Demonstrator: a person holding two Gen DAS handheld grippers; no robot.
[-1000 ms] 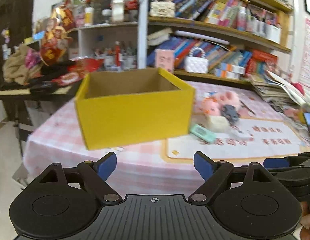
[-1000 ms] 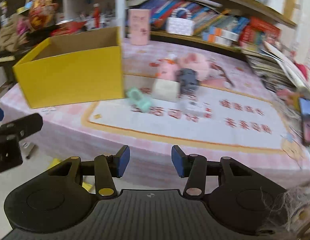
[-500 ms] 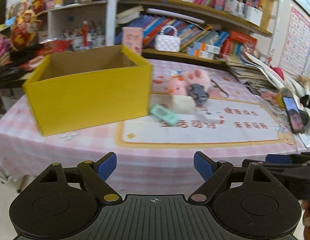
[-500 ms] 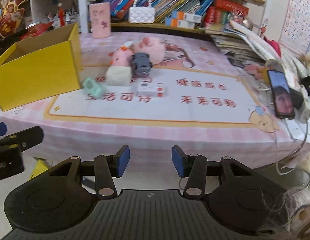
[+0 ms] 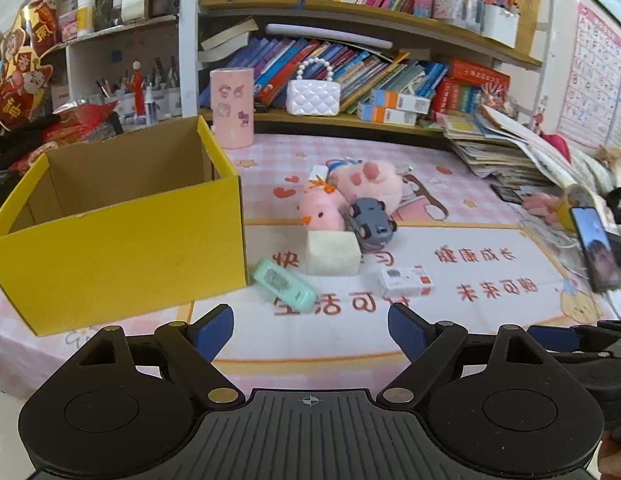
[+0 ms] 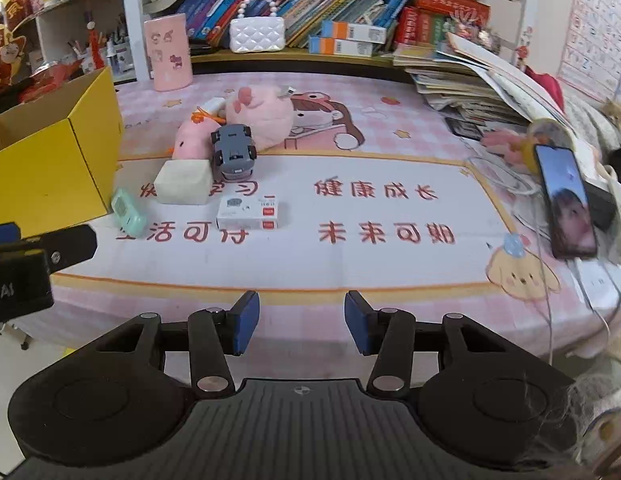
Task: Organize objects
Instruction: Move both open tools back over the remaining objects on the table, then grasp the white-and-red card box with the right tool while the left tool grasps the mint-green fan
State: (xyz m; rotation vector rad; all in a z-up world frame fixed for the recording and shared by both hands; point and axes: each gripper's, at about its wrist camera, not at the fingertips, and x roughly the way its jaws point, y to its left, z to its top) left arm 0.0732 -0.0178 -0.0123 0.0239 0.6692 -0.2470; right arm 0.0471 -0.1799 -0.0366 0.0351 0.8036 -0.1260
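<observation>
Open yellow cardboard box (image 5: 122, 240) sits on the pink checked tablecloth (image 6: 410, 280), what shows of its inside looks empty. Just beside its right wall lies a mint-green flat gadget (image 5: 284, 285). Near that: cream foam block (image 5: 332, 254), small white-and-red carton (image 6: 252, 213), grey toy car (image 6: 233, 152), pink chick plush (image 5: 322, 210) and a bigger pink round plush (image 6: 262, 114), all clustered. Nothing looks packed yet; likely every item is left. Left gripper (image 5: 310, 330) jaws spread wide, empty. Right gripper (image 6: 301, 322) jaws narrower but apart, pinching nothing. Both hang short of the table edge.
</observation>
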